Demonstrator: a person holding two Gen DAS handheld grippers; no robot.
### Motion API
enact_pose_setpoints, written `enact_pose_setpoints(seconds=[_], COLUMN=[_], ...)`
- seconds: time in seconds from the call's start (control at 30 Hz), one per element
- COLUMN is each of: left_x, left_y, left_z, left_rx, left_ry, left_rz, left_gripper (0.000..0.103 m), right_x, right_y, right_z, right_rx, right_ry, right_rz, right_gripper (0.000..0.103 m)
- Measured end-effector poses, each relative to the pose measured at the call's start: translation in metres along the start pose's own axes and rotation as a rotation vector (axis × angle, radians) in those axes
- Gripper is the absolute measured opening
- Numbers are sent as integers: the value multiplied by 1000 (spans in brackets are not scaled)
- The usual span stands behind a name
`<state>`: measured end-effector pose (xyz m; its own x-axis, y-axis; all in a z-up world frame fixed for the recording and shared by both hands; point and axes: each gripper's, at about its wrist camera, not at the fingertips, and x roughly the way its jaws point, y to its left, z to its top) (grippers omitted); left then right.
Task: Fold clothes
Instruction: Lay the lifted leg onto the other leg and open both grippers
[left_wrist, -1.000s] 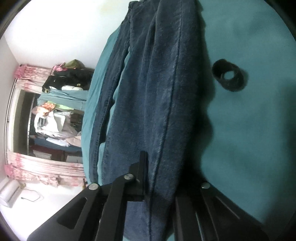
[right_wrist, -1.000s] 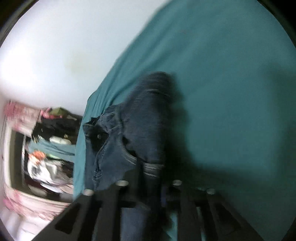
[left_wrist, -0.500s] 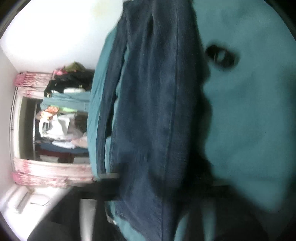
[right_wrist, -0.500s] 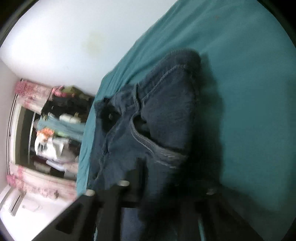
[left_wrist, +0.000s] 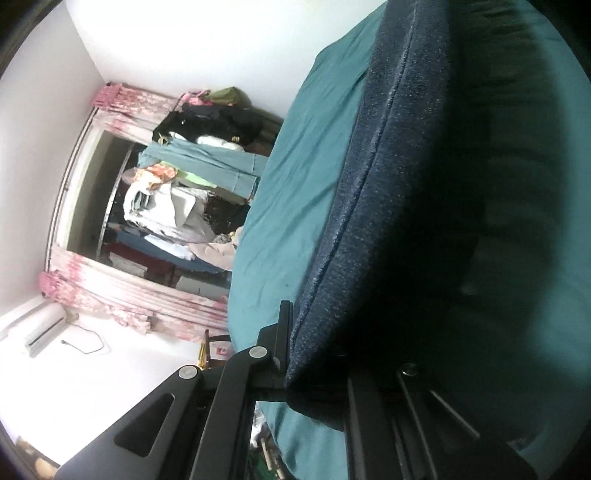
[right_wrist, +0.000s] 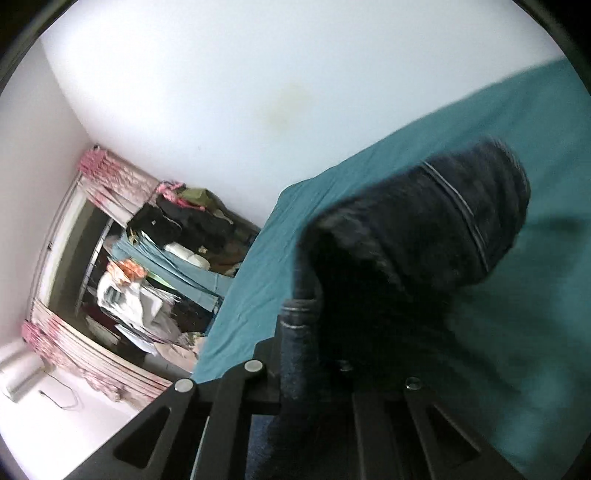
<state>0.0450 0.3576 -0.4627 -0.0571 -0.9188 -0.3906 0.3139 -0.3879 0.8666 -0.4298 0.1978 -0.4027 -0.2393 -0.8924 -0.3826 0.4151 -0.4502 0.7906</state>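
You have the dark blue jeans (left_wrist: 373, 206) lifted off the teal bed (left_wrist: 291, 206), both tongs clenched on denim: the left tongs (left_wrist: 314, 354) pinch a long seamed edge of the leg, the right tongs (right_wrist: 314, 354) grip a stitched, rolled edge that looks like waistband or hem, though blur and shadow make that call uncertain. In the right wrist view the jeans (right_wrist: 424, 236) hang as a bunched dark mass just above the bed (right_wrist: 258, 273), a rounded fold curling away from the tongs. My read: you are mid-carry, bringing one part of the garment over another to make a fold. To do it well, keep both tongs at equal height so the held edge runs straight between them; a sagging middle will crease off-line. Draw the two grips gently apart to take the slack out before lowering. Denim is heavy and stiff, so set it down slowly and let the far fold land first, then lay the held edge flush on the layer beneath. Do not let go until the edges line up. Beyond the bed's edge sit the pink curtains (left_wrist: 122, 96) and the cluttered clothes rack (left_wrist: 173, 199), well apart from your work; keep the swing over the bed.
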Motion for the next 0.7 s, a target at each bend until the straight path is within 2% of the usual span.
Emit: enact_pose_setpoints(seconds=[0.2, 0.37, 0.43, 0.47, 0.5, 0.53, 0.57, 0.6, 0.63, 0.67, 0.7], left_x=[78, 147, 169, 181, 195, 206, 214, 216, 213, 209, 199], left_y=[16, 35, 31, 28, 25, 20, 15, 13, 14, 17, 21], left_z=[6, 13, 12, 12, 11, 9, 6, 2, -1, -4, -4], left_rx=[-21, -72, -69, -62, -53, -44, -34, -23, -16, -15, -26], left_ry=[56, 154, 200, 223, 257, 293, 323, 334, 322, 313, 299], left_rz=[-24, -93, -130, -147, -168, -184, -190, -185, -173, -152, -117], left_gripper=[8, 8, 9, 15, 23, 46, 63, 65, 70, 78, 82], right_x=[108, 194, 226, 241, 257, 271, 273, 274, 274, 263, 250], right_y=[61, 94, 89, 87, 84, 82, 81, 80, 79, 82, 85], right_z=[4, -8, -21, -27, -34, -41, -51, -61, -71, -79, -86], right_rx=[-92, -202, -216, -223, -229, -235, -239, -242, -243, -232, -219], right_ry=[44, 113, 158, 181, 203, 224, 234, 243, 249, 230, 210], right_rz=[-72, -194, -258, -290, -322, -349, -343, -337, -329, -309, -285], right_gripper=[7, 7, 7, 7, 14, 26, 34, 52, 63, 67, 68])
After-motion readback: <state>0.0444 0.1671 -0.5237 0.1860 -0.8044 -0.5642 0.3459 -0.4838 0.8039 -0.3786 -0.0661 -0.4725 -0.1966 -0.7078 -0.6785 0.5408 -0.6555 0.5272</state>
